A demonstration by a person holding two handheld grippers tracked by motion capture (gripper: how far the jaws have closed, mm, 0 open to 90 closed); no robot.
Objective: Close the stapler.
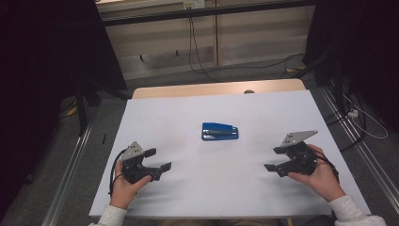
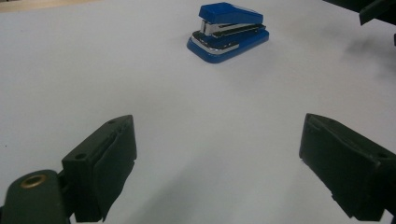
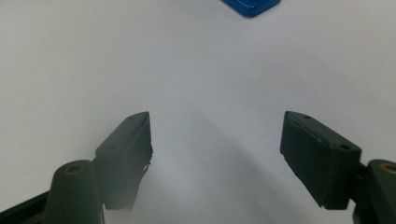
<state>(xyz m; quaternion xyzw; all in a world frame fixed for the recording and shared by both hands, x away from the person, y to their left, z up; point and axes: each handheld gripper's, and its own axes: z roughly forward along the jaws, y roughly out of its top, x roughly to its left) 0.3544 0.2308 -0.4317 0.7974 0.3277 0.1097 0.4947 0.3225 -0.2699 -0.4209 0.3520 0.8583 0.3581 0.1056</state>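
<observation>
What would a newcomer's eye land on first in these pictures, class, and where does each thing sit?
First the blue stapler, alone near the middle of the white table and touched by nothing. Next the two black grippers held low at the near edge: the left gripper and the right gripper, each with jaws wide open and pointing inward.

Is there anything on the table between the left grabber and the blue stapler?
Nothing: only bare white table lies between the open left gripper and the small blue plastic stapler, clearest in the left gripper view.
</observation>
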